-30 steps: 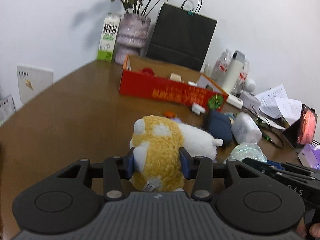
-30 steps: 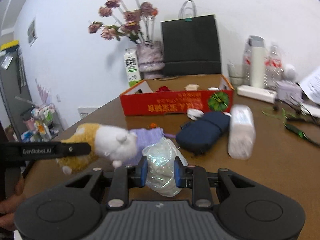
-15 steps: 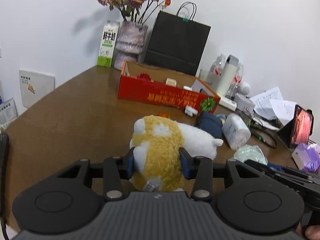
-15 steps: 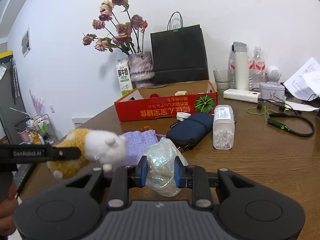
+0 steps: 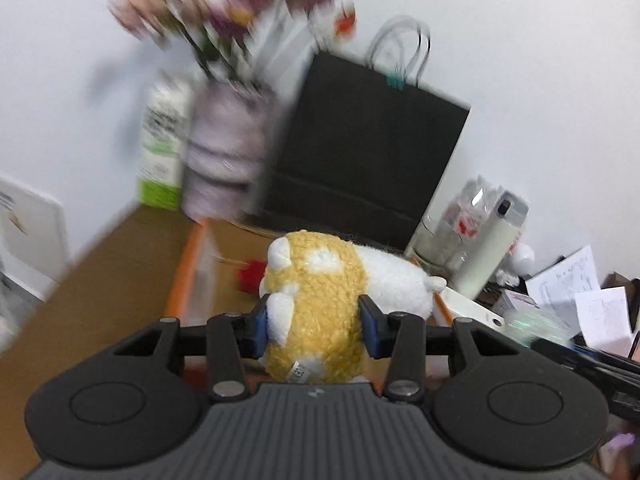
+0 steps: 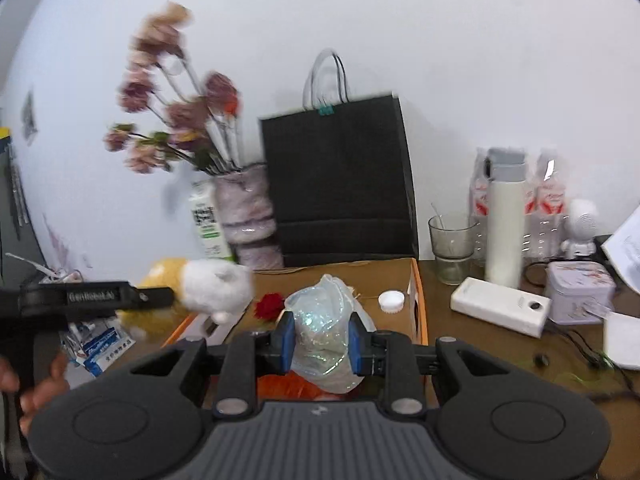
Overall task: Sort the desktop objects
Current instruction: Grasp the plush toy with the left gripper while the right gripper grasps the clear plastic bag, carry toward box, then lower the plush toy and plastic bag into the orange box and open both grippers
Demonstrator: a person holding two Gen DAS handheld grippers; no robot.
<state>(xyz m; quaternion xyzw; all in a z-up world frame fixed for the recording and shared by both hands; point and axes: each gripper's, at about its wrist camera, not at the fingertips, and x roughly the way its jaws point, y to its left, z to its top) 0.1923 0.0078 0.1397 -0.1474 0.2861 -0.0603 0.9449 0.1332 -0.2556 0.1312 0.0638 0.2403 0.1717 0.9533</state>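
My left gripper [image 5: 316,330] is shut on a yellow and white plush toy [image 5: 320,304] and holds it in the air over the near left part of the open red cardboard box [image 5: 188,268]. My right gripper [image 6: 322,340] is shut on a crumpled clear plastic bag [image 6: 324,332] and holds it over the same box [image 6: 416,300]. The plush toy [image 6: 212,284] and the left gripper also show at the left of the right wrist view. Inside the box lie a red flower [image 6: 268,306] and a white cap [image 6: 391,301].
Behind the box stand a black paper bag [image 6: 340,184], a vase of dried flowers [image 6: 248,216] and a milk carton [image 6: 206,222]. To the right are a glass [image 6: 452,248], a white thermos [image 6: 504,216], water bottles, a white power bank [image 6: 496,306], a tin [image 6: 580,292] and papers.
Both grippers have moved forward and up with their loads, from over the bare table to over the red box. The pouch and the white container have passed out of view below.
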